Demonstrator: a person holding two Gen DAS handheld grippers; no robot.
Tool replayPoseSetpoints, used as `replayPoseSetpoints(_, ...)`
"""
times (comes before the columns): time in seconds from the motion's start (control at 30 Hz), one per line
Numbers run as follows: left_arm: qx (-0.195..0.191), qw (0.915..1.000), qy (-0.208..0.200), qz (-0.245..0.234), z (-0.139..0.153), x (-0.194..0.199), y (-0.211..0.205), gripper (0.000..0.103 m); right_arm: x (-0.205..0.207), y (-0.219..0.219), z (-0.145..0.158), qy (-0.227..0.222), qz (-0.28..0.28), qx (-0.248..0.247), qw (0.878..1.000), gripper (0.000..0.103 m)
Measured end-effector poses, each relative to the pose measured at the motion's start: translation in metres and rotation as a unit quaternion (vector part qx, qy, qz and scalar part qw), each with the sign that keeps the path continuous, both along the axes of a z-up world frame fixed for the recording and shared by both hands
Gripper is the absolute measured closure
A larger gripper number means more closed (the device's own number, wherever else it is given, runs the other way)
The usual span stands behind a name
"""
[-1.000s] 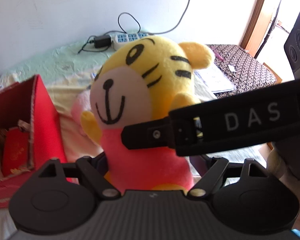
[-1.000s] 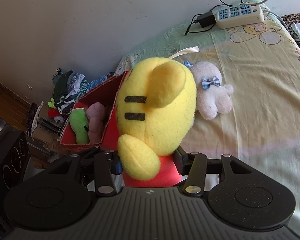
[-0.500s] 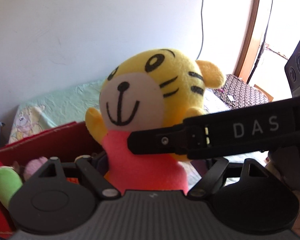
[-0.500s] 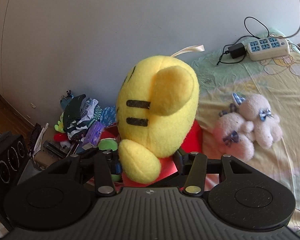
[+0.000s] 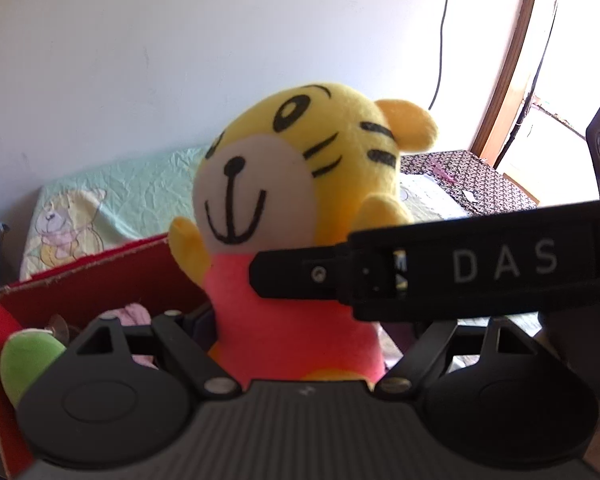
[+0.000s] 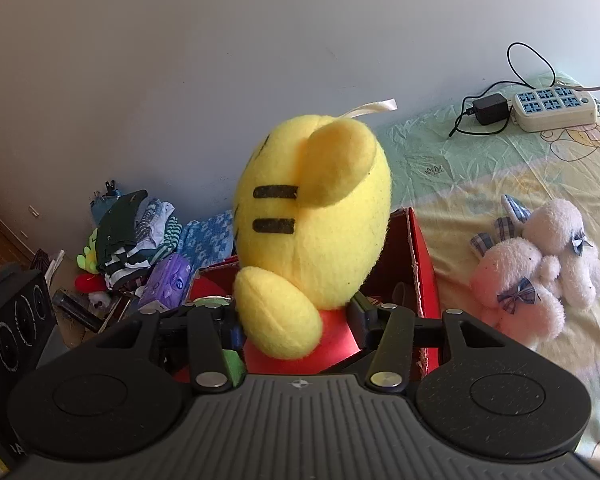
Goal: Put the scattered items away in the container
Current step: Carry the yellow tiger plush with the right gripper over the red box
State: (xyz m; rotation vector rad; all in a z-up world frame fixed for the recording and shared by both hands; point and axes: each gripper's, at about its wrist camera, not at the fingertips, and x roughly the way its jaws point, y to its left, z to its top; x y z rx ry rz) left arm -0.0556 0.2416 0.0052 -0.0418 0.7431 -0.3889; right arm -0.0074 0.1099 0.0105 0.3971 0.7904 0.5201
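Yellow plush tiger in a pink shirt (image 5: pixel 300 208) hangs above the red cardboard box (image 5: pixel 100 280). Both the left gripper (image 5: pixel 300 344) and the right gripper (image 6: pixel 296 320) have their fingers clamped on its body. Two pink plush bears (image 6: pixel 540 272) lie on the bed.

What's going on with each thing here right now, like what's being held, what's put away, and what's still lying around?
tiger plush: upright, held above the box
left gripper: shut on its pink body
right gripper: shut on its body too
red box: open, toys inside
green plush: already in the box
white plush toys: still lying on the bed
power strip: on the bed, charger plugged in
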Motion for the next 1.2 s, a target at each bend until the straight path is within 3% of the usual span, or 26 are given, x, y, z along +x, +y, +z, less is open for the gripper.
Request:
replayPoseSetpoints(0.27,-0.047,0.9974,0.053,-0.012,-0.027,0.016,0.009,0.023,0.015,0.023,-0.006,0.016,-0.007,-0.087,0.996,0.052)
replayPoseSetpoints(0.5,-0.081,0.9906,0.109,-0.019,-0.058,0.033,0.012,0.023,0.026,0.035,-0.023,0.059,0.001,-0.145,0.988,0.051)
replayPoseSetpoints(0.77,-0.125,0.9801,0.152,-0.027,-0.072,0.047,0.025,0.023,0.039,0.061,-0.024,0.082,0.044,-0.236,0.967,0.05)
replayPoseSetpoints(0.9,-0.117,0.9758,0.183,-0.024,-0.087,0.051,0.022,0.026,0.051,0.071,-0.043,0.11,0.062,-0.269,0.955,0.05)
replayPoseSetpoints(1.2,-0.102,0.9753,0.195,-0.019,-0.086,0.054,0.016,0.026,0.058,0.065,-0.049,0.115,0.057,-0.247,0.961,0.052)
